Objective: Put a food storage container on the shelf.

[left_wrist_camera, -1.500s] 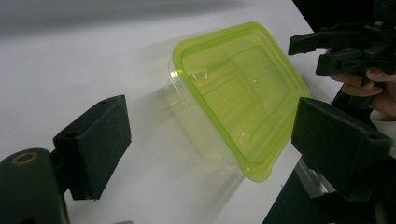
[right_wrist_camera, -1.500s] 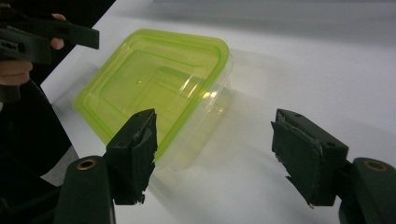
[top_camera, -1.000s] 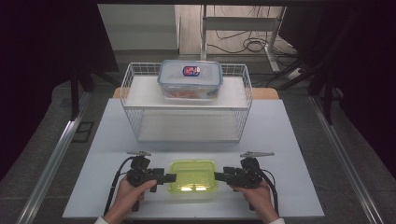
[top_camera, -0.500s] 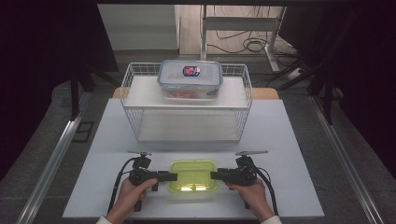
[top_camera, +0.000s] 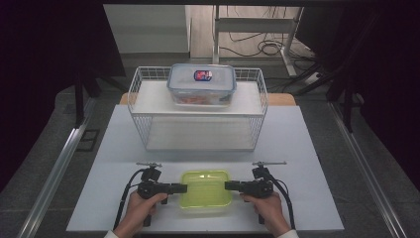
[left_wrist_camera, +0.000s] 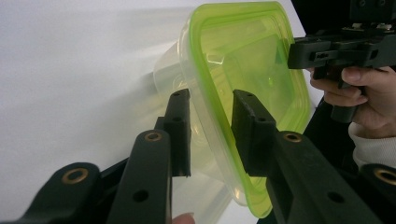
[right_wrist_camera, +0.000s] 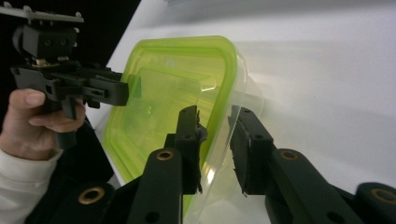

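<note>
A clear container with a lime-green lid (top_camera: pixel 205 191) lies flat near the table's front edge. My left gripper (top_camera: pixel 183 188) reaches in at its left end and my right gripper (top_camera: pixel 228 186) at its right end, each held by a hand. In the left gripper view the jaws (left_wrist_camera: pixel 210 100) straddle the lid's rim (left_wrist_camera: pixel 243 56), and a gap still shows. The right gripper view shows the same: the rim (right_wrist_camera: pixel 168 79) runs between the jaws (right_wrist_camera: pixel 217 114) with some space. Both pairs of jaws have just been closing on the rim.
A white wire rack (top_camera: pixel 143 129) stands at the middle of the white table (top_camera: pixel 307 148). On its upper shelf sits a clear box with a blue-rimmed lid (top_camera: pixel 201 84). Metal rails run along both sides of the table.
Both grippers' jaws have narrowed around the ends of the green-lidded container. The hands and the container have stayed in place.
</note>
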